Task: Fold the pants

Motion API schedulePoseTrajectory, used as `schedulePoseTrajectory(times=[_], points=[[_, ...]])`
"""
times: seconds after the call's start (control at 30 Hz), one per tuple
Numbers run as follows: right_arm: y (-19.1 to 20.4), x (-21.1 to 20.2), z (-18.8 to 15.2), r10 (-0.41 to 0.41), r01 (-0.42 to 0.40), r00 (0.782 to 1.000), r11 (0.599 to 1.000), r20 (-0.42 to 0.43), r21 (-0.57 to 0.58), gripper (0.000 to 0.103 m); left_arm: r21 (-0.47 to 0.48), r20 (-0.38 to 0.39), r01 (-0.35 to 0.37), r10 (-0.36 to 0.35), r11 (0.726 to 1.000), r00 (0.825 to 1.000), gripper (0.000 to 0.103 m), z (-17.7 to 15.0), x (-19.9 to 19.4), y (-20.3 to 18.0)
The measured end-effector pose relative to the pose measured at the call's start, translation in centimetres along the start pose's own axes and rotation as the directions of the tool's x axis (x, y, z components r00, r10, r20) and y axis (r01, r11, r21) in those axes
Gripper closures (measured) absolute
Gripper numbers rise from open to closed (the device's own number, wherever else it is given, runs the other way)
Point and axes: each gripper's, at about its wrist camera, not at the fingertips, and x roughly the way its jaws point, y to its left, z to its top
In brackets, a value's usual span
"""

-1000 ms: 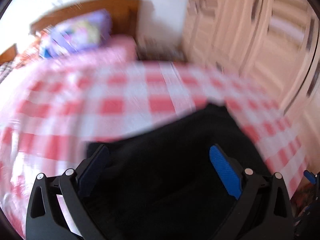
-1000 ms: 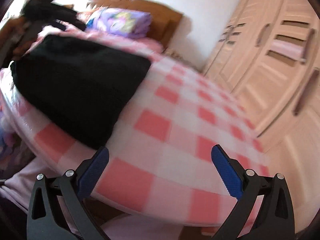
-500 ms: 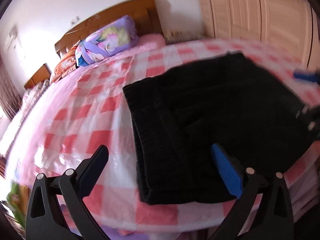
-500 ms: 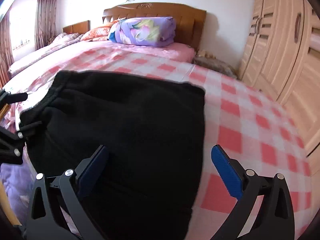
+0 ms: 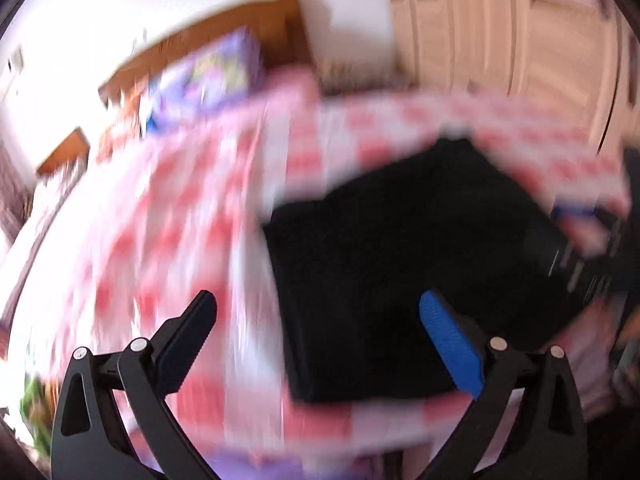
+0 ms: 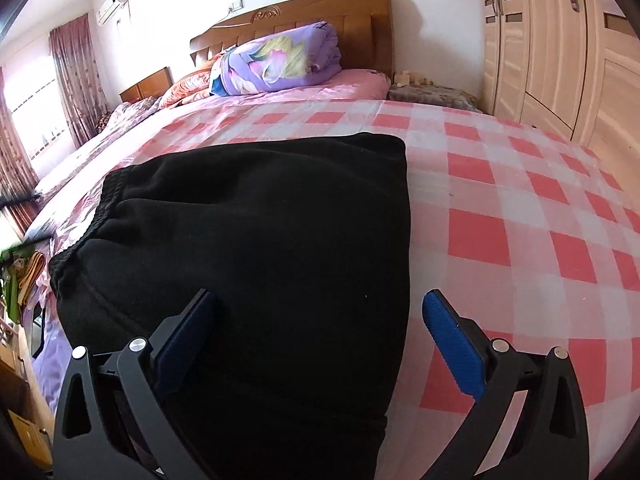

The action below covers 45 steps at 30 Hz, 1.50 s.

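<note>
Nearest the right-wrist cam, the right gripper [image 6: 318, 320] hangs w/ jaws spread wide, nothing between them, just above the black pants [image 6: 256, 232]. Pants lie folded into a thick rectangular bundle on the pink-and-white checked sheet [image 6: 520, 208], near the bed's front edge, elastic waistband to the left. Left-wrist view is badly motion-blurred: left gripper [image 5: 318, 320] also spread wide & empty, over the pants [image 5: 400, 248] and sheet [image 5: 160, 220]; a blue-tipped tool shows at the far right edge. Farther back, a rolled purple floral quilt [image 6: 276, 60] sits against the wooden headboard [image 6: 296, 12]; pale wardrobe [image 6: 560, 48] at right, AC unit [image 6: 112, 4] high on the wall. No containers visible & no readable writing.
</note>
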Motion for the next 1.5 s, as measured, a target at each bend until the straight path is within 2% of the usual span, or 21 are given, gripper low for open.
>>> schedulePoseTrajectory(times=[0.07, 0.13, 0.17, 0.27, 0.3, 0.33, 0.4, 0.47, 0.57, 0.6, 0.63, 0.7, 0.77, 0.8, 0.83, 1.0, 1.13, 1.27, 1.3, 1.4, 1.5], points=[[0.0, -0.1, 0.0, 0.0, 0.0, 1.0, 1.0, 0.001, -0.001, 0.004, 0.042, -0.014, 0.002, -0.001, 0.999, 1.0, 0.001, 3.1, 2.4, -0.4], [0.1, -0.2, 0.0, -0.007, 0.007, 1.0, 1.0, 0.002, -0.01, 0.004, 0.084, -0.069, -0.059, 0.065, 0.995, 0.995, 0.001, 5.8, 6.6, -0.7], [0.2, -0.2, 0.0, -0.012, 0.012, 1.0, 1.0, 0.004, -0.018, 0.004, 0.095, -0.102, -0.064, 0.074, 0.993, 0.992, 0.002, 7.0, 9.5, -0.7], [0.3, -0.3, 0.0, -0.02, 0.021, 1.0, 0.999, 0.011, -0.026, 0.004, 0.089, -0.223, -0.072, 0.091, 0.993, 0.971, 0.001, 6.8, 15.4, 0.2], [0.3, -0.3, -0.1, -0.016, 0.016, 1.0, 1.0, 0.014, -0.026, 0.004, 0.056, -0.215, -0.039, 0.05, 0.998, 0.975, 0.001, 6.1, 16.1, 0.7], [0.2, -0.3, -0.1, -0.009, 0.01, 1.0, 1.0, 0.015, -0.022, 0.004, 0.008, -0.182, -0.011, 0.013, 1.0, 0.983, 0.001, 5.5, 16.0, 1.4], [0.0, -0.1, -0.3, 0.005, -0.005, 1.0, 1.0, 0.019, -0.003, 0.004, -0.108, -0.168, 0.054, -0.072, 0.993, 0.983, 0.001, 4.7, 15.8, 3.5], [0.0, -0.2, -0.4, 0.003, -0.003, 1.0, 1.0, 0.027, -0.003, 0.004, -0.141, -0.162, 0.073, -0.096, 0.987, 0.982, 0.001, 4.4, 15.9, 4.0], [0.0, -0.3, -0.3, -0.008, 0.008, 1.0, 1.0, 0.022, 0.0, 0.004, -0.07, -0.15, 0.011, -0.022, 0.997, 0.988, 0.001, 4.6, 15.5, 2.6], [0.1, -0.6, -0.1, -0.028, 0.028, 0.999, 1.0, 0.024, 0.0, 0.004, -0.048, -0.142, -0.009, 0.003, 0.999, 0.99, 0.001, 4.7, 15.4, 2.2], [0.7, -1.9, -0.1, -0.092, 0.092, 0.994, 0.996, 0.065, -0.007, 0.005, -0.029, -0.134, -0.03, 0.026, 0.999, 0.991, 0.001, 4.6, 15.2, 1.8], [2.3, -4.3, -0.4, -0.107, 0.121, 0.979, 0.99, 0.172, -0.073, 0.004, -0.019, -0.129, -0.041, 0.038, 0.999, 0.991, 0.001, 5.1, 15.4, 1.7], [3.5, -4.8, -0.8, -0.122, 0.147, 0.976, 0.98, 0.178, -0.131, 0.004, -0.022, -0.13, -0.037, 0.034, 0.999, 0.991, 0.001, 5.1, 15.4, 1.8], [3.7, -4.3, -1.3, -0.127, 0.149, 0.981, 0.977, 0.146, -0.152, 0.004, -0.026, -0.132, -0.033, 0.03, 0.999, 0.991, 0.001, 5.1, 15.4, 1.8], [3.6, -3.9, -1.7, -0.123, 0.141, 0.985, 0.977, 0.122, -0.157, 0.004, -0.028, -0.133, -0.03, 0.026, 0.999, 0.991, 0.001, 5.1, 15.5, 1.9], [0.7, -3.2, -3.3, 0.01, -0.007, 0.997, 0.999, 0.082, -0.037, 0.004, -0.039, -0.133, -0.02, 0.015, 0.999, 0.991, 0.001, 5.2, 15.4, 2.1], [0.9, -4.1, -3.7, -0.01, 0.013, 0.997, 0.999, 0.078, -0.045, 0.004, -0.047, -0.133, -0.014, 0.007, 0.999, 0.991, 0.001, 5.1, 15.5, 2.2], [0.3, -6.1, -5.6, -0.023, 0.03, 0.989, 0.999, 0.146, -0.044, 0.004, -0.042, -0.13, -0.018, 0.012, 0.999, 0.991, 0.001, 5.1, 15.4, 2.2], [-0.3, -5.9, -6.2, -0.014, 0.019, 0.99, 0.999, 0.143, -0.031, 0.004, -0.039, -0.129, -0.021, 0.016, 0.999, 0.992, 0.001, 5.1, 15.4, 2.2], [-2.2, -3.9, -7.5, 0.043, -0.044, 0.999, 0.998, 0.015, 0.048, 0.004, -0.032, -0.123, -0.029, 0.025, 0.999, 0.992, 0.001, 5.1, 15.3, 2.1], [-2.6, -5.8, -7.3, 0.053, -0.058, 0.997, 0.994, 0.053, 0.088, 0.004, -0.029, -0.087, -0.042, 0.039, 0.999, 0.995, 0.001, 5.1, 14.6, 2.0]])
